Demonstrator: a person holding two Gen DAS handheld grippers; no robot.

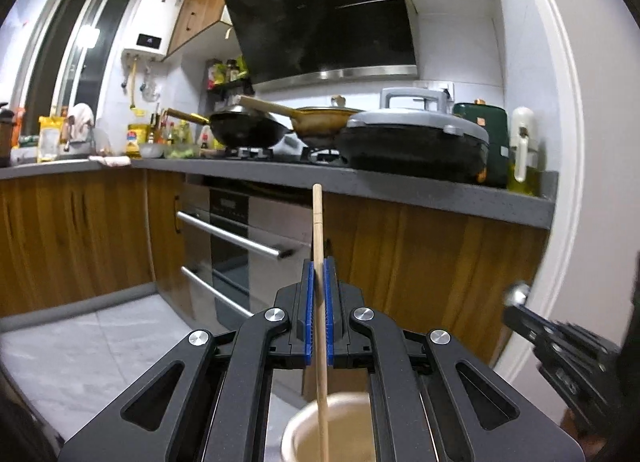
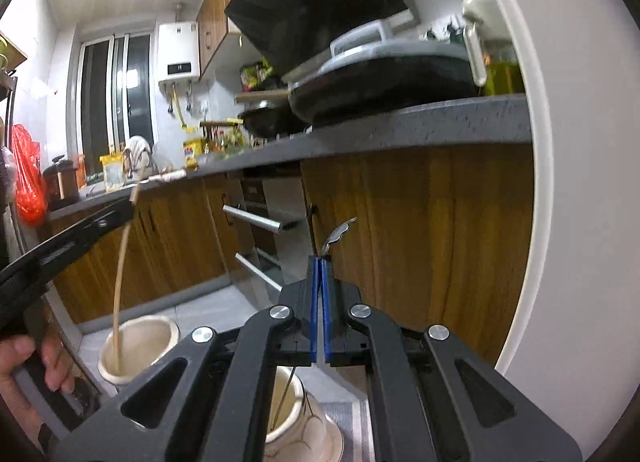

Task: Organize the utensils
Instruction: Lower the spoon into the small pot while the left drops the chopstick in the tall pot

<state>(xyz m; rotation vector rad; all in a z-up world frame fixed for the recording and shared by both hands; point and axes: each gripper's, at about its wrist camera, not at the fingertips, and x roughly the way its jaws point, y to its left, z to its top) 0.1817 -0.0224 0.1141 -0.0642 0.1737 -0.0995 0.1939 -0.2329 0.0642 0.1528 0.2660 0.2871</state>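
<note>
My left gripper (image 1: 319,268) is shut on a wooden chopstick (image 1: 318,229) held upright. Its lower end reaches into a beige ceramic cup (image 1: 340,428) below the jaws. In the right wrist view the same chopstick (image 2: 120,274) dips into that cup (image 2: 140,346), with the left gripper (image 2: 128,205) at the left. My right gripper (image 2: 320,262) is shut on a thin metal utensil (image 2: 338,234), whose ornate handle sticks up past the jaws. Its lower part hangs into a second, patterned cup (image 2: 308,418) beneath. The right gripper's side shows at the right in the left wrist view (image 1: 560,342).
A grey countertop (image 1: 400,185) with pans, a wok and an electric griddle (image 1: 412,137) runs ahead. Wooden cabinets and a steel oven (image 1: 240,238) stand below it. A person's hand (image 2: 24,362) holds the left gripper. A red bag (image 2: 26,177) hangs at far left.
</note>
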